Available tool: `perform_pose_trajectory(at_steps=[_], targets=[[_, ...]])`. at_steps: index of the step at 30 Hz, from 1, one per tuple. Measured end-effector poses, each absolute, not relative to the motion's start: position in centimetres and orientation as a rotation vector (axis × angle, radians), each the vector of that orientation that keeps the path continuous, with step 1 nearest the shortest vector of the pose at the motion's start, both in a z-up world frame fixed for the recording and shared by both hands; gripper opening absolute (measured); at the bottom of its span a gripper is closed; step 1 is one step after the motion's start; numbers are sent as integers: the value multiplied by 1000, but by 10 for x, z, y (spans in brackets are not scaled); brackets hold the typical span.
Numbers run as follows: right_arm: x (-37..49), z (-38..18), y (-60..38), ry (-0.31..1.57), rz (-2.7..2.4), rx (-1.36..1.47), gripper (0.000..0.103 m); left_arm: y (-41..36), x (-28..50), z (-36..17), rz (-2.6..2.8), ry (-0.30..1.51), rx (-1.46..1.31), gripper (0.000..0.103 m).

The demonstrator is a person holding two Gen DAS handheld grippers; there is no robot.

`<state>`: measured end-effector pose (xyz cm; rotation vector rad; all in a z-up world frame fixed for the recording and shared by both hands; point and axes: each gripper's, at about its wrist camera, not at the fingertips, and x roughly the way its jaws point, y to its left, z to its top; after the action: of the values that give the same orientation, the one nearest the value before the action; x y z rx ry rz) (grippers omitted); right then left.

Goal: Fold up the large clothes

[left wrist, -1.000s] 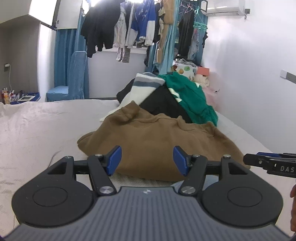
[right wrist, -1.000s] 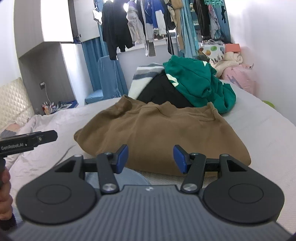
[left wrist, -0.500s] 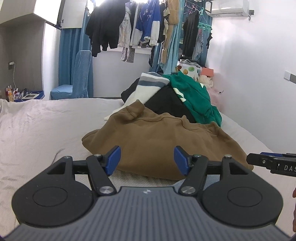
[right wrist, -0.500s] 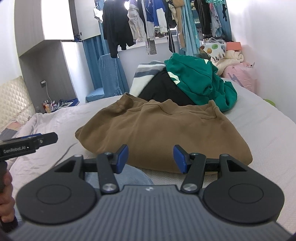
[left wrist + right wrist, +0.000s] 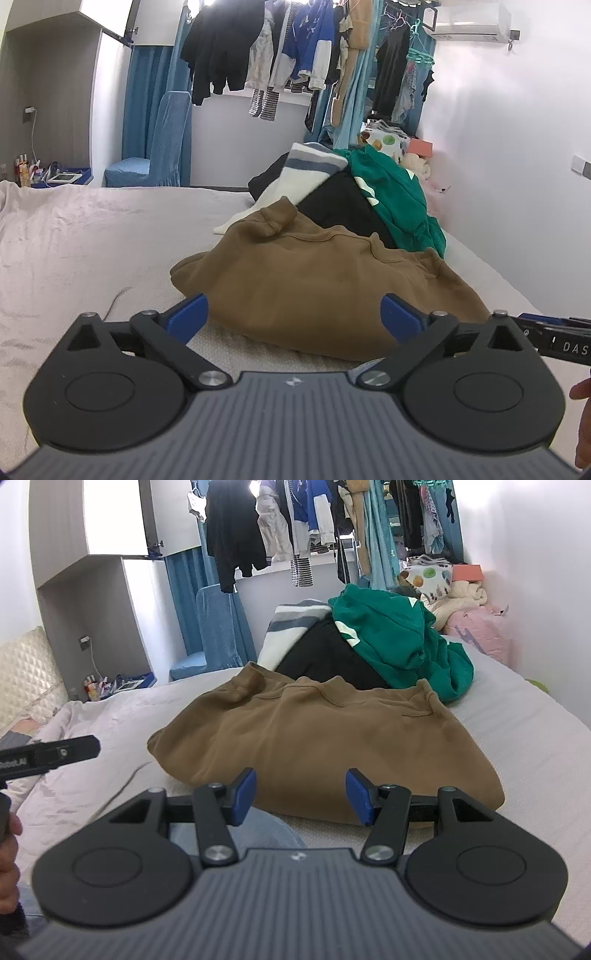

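Now the left gripper (image 5: 293, 314) has just spread wide and empty before the rumpled brown fleece sweatshirt (image 5: 325, 280); the right gripper (image 5: 301, 794) hangs half-open, empty; likely a first grab.

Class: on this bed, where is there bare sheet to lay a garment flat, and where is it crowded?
Bare: the bed left of the brown sweatshirt, toward the blue chair; a narrower strip between sweatshirt and right wall. Crowded: behind it, the green hoodie, black and striped clothes pile.

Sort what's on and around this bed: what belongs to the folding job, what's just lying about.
For the job: brown sweatshirt; pile behind it, namely green hoodie, black garment, striped top; bed.

Lying about: hanging clothes, blue chair, air conditioner, pink bundle.
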<state>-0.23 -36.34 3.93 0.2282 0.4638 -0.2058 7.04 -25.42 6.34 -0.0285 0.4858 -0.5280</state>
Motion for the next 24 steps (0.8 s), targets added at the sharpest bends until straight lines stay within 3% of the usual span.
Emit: perform_pose_trajectory(at_steps=[1,2,3,6,8,24], targets=[[-2,39,-363,463,-207,227,60,-254,70,63,-524,486,-27,102],[-2,39,-363,457,-206,228,77,-254,71,63,-521,487,-27,103],[-3,39,-364,444,-206,231,84,-254,71,63,-520,488,-26,103],[-4,40,-363,427,-232,210,90,-254,70,63,-513,487,-23,103],[-3,41,-363,429,-238,211,103,-254,69,64,-511,485,-24,103],[2,35,-363,463,-229,233,103,-252,67,63,-493,494,-27,103]])
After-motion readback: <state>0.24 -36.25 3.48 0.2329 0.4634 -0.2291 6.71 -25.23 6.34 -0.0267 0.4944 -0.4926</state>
